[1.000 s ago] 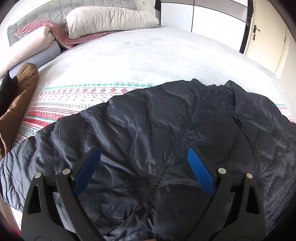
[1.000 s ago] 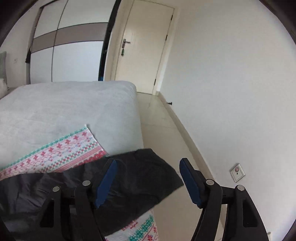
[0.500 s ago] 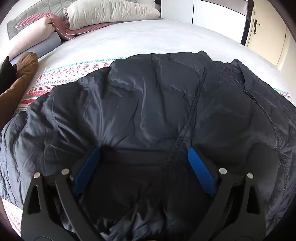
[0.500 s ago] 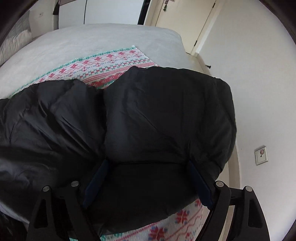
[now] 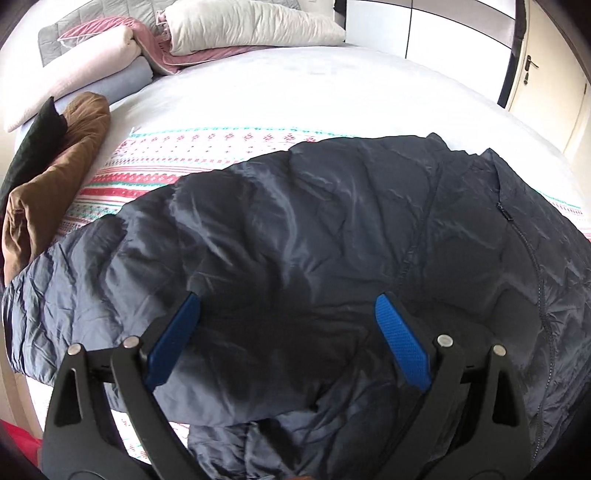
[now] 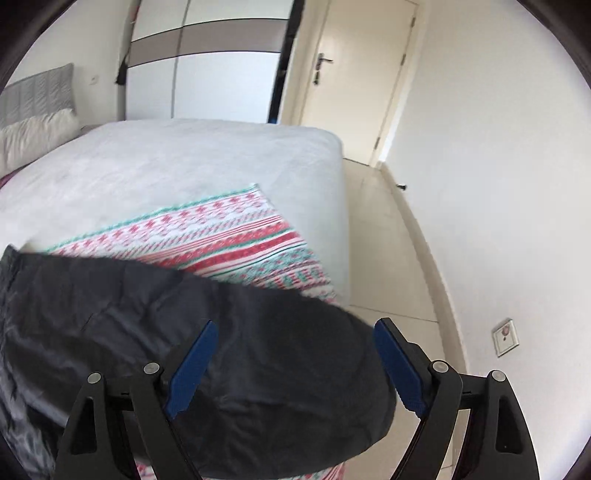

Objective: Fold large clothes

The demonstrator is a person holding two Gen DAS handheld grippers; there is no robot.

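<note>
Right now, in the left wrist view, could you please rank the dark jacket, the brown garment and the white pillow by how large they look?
1. dark jacket, by far the largest.
2. and 3. brown garment and white pillow look alike; the pillow lies farther off, so I won't rank them.

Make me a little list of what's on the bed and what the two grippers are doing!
garment: dark navy puffer jacket, spread out, zipper up
underneath: red and green patterned blanket on grey bed
beside it: brown garment
far end: cream pillows
left gripper: open, above jacket
right gripper: open, above jacket's end
</note>
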